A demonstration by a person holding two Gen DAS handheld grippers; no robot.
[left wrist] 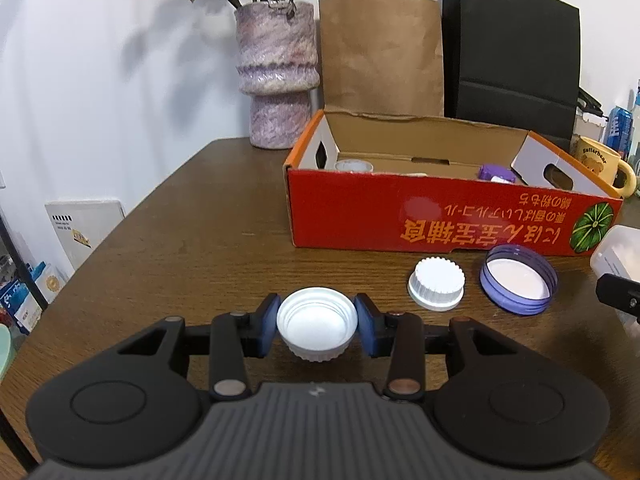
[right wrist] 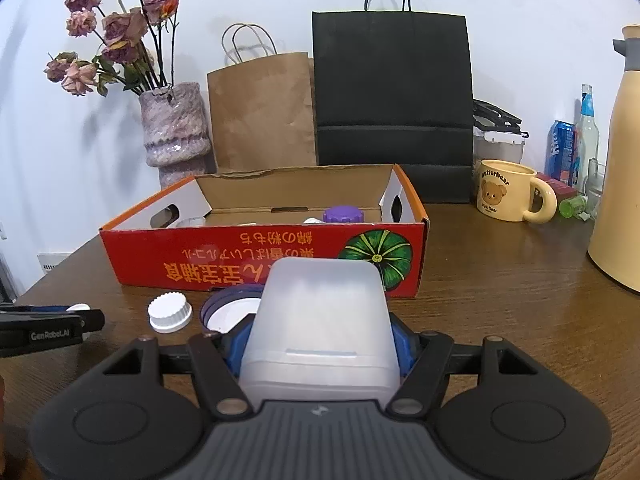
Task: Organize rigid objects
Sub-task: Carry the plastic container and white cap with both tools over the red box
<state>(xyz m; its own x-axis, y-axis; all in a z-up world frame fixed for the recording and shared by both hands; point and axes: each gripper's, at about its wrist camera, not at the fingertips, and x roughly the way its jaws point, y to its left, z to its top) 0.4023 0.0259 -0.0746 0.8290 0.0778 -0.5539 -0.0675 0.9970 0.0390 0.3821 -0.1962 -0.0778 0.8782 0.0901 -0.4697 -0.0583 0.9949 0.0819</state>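
Observation:
My left gripper [left wrist: 317,325] is shut on an upturned white cap [left wrist: 316,320] just above the brown table [left wrist: 192,216]. My right gripper [right wrist: 320,344] is shut on a frosted white plastic container [right wrist: 320,320], held near the table in front of the red cardboard box [right wrist: 256,256]. The box [left wrist: 440,216] is open and holds a purple-lidded jar [right wrist: 344,214] and other small items. A white ribbed cap [left wrist: 437,284] and an upturned purple lid [left wrist: 518,284] lie on the table in front of the box; both also show in the right wrist view, the cap [right wrist: 170,313] and the lid [right wrist: 228,312].
A purple vase with dried roses [left wrist: 276,76], a brown paper bag [left wrist: 380,52] and a black bag [right wrist: 392,104] stand behind the box. A yellow bear mug [right wrist: 508,192], bottles, a can and a cream thermos [right wrist: 620,168] stand at the right.

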